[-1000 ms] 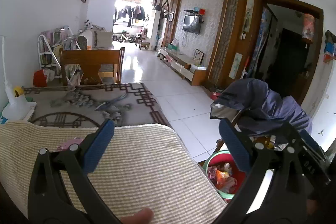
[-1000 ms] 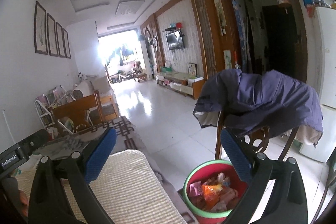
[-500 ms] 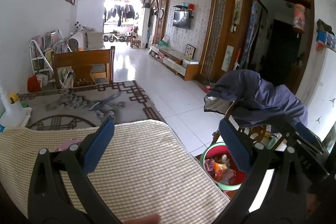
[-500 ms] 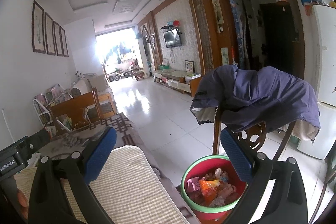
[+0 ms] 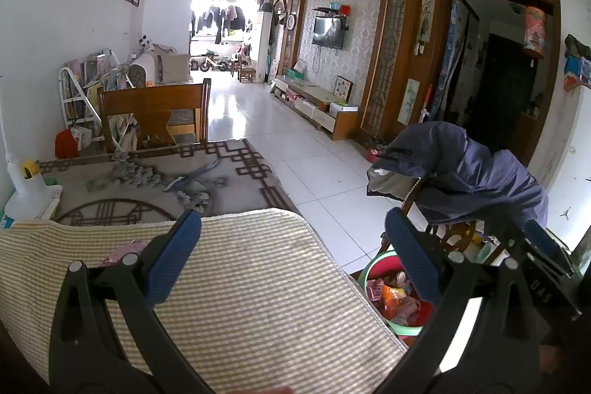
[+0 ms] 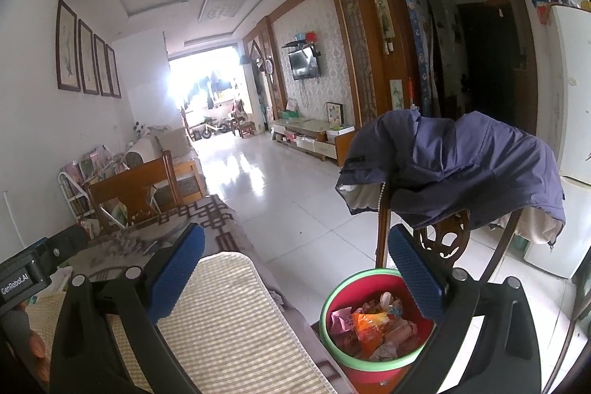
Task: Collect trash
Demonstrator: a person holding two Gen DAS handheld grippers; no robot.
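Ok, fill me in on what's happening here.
A person is clearing trash with two handheld grippers. Both the left gripper and the right gripper have their jaws open and empty, held above the checked mat on the table. The red bin on the floor beside the table already holds wrappers. A pink wrapper lies on the mat by the left gripper.

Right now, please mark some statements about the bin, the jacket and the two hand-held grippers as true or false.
1. The red bin with a green rim already holds wrappers. True.
2. The left hand-held gripper is shut on a wrapper. False: it is open and holds nothing.
3. A blue jacket hangs over a wooden chair behind the bin. True.
4. The right hand-held gripper is open. True.
5. The bin stands on the striped mat. False: it stands on the floor beside the table.
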